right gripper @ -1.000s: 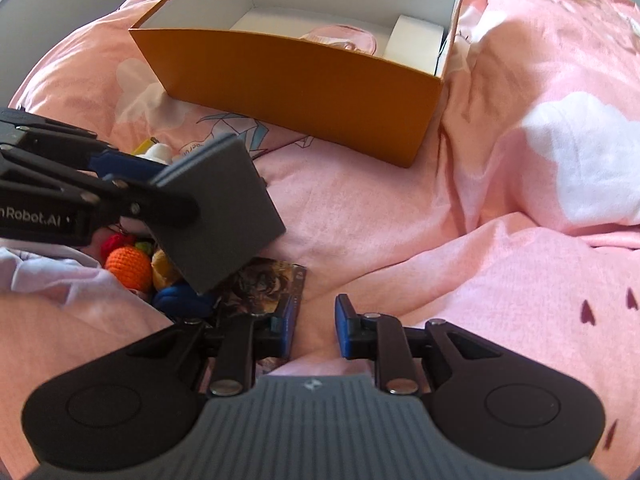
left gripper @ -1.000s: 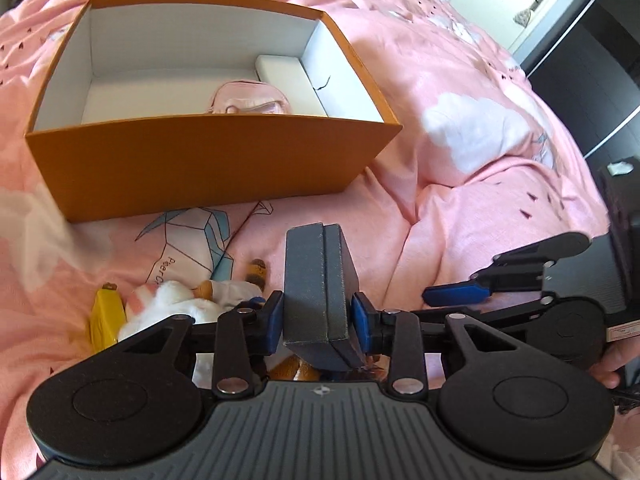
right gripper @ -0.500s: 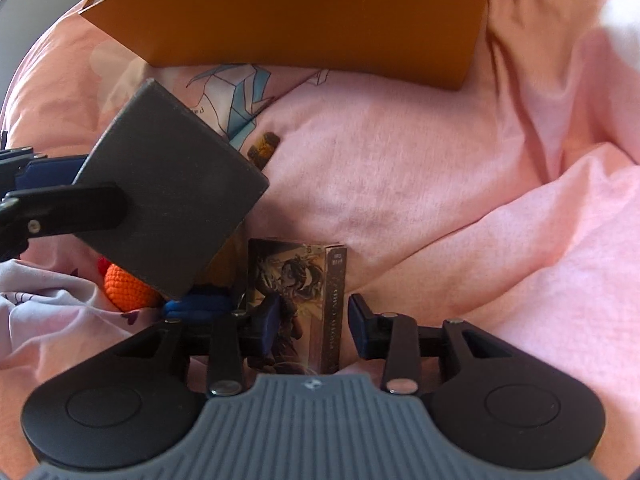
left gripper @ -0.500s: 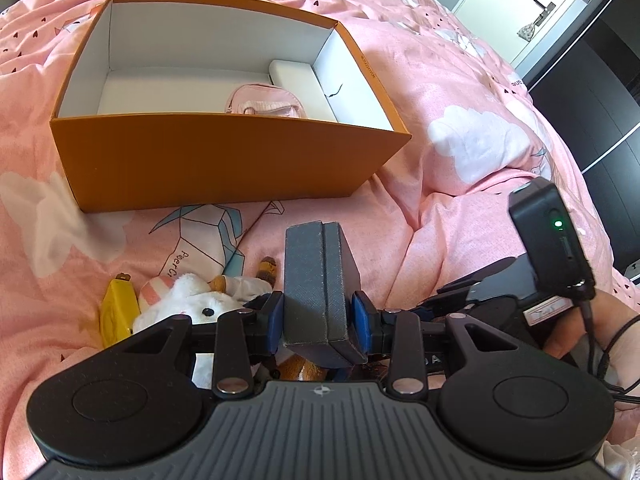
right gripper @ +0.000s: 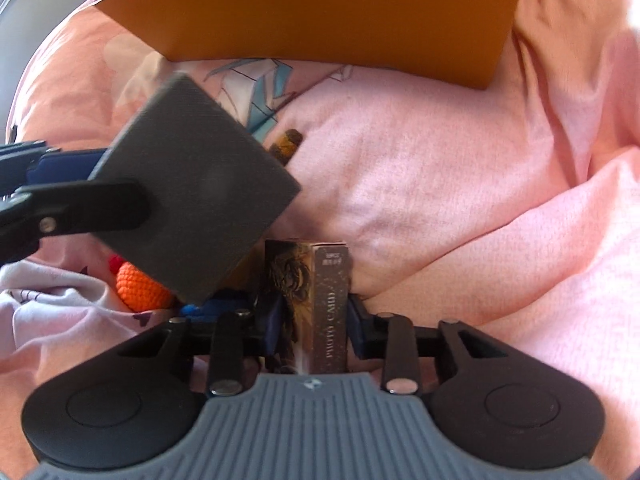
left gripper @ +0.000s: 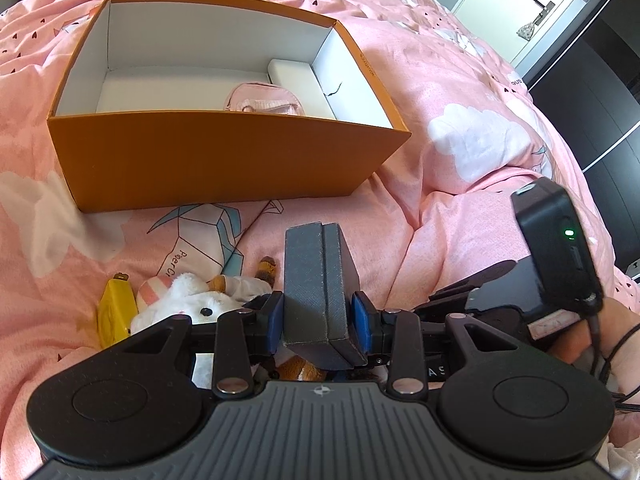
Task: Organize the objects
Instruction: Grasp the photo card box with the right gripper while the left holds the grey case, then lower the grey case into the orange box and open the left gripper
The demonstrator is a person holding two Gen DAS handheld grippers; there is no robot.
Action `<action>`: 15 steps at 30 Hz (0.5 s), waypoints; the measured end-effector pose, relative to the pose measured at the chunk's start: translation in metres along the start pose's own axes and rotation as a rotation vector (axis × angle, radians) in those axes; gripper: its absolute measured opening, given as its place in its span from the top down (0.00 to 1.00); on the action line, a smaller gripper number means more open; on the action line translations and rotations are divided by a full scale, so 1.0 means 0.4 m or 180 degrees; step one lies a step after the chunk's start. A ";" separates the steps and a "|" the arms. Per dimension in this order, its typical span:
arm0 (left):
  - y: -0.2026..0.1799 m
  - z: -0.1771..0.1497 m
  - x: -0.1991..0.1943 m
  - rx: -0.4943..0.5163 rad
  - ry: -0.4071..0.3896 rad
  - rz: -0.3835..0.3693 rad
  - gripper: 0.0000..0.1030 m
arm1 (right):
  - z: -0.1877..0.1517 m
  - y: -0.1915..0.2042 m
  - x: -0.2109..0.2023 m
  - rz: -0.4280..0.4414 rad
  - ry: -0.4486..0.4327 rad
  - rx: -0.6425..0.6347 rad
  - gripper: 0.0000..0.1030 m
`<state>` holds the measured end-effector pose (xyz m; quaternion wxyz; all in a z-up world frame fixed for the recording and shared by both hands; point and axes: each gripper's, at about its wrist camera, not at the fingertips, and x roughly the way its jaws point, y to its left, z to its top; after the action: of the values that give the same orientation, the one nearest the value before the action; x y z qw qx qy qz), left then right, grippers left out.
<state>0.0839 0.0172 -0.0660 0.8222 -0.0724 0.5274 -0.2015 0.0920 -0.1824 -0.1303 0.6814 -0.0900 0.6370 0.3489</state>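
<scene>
Orange box (left gripper: 224, 160) sits ahead of both your hand-held grippers on the pink bed (left gripper: 460, 208); stiff card, open top, an easy drop target. Left hand-held gripper (left gripper: 318, 316) is clamped on the grey case (left gripper: 320, 284): rigid and textured, so slip looks unlikely. Right hand-held gripper (right gripper: 310, 324) has just been closing, and its jaws flank the photo card box (right gripper: 316, 300) on its narrow sides. Light, thin card, probably crushable: squeeze gently, low on the body. Plush toys (left gripper: 188, 300) lie below the left one: soft, forgiving.
</scene>
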 end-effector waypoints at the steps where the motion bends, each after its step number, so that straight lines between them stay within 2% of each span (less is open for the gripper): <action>1: -0.001 0.000 -0.001 0.0002 -0.0005 -0.0001 0.60 | -0.002 0.010 -0.009 0.0004 -0.0038 -0.0037 0.71; 3: -0.002 -0.001 -0.004 0.0007 -0.0023 0.0003 0.60 | -0.007 0.028 -0.033 0.0034 -0.0130 -0.0084 0.76; 11: -0.006 0.010 -0.033 -0.0006 -0.0221 0.0025 0.61 | 0.007 0.041 -0.133 -0.0203 -0.0494 -0.0140 0.77; 15: -0.007 0.026 -0.068 -0.0028 -0.0380 -0.0080 0.61 | 0.016 0.030 -0.200 -0.0260 -0.0739 -0.0114 0.77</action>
<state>0.0825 0.0247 -0.0379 0.8493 -0.0945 0.4774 -0.2048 0.0944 -0.1987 -0.0508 0.7626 -0.0870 0.5432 0.3403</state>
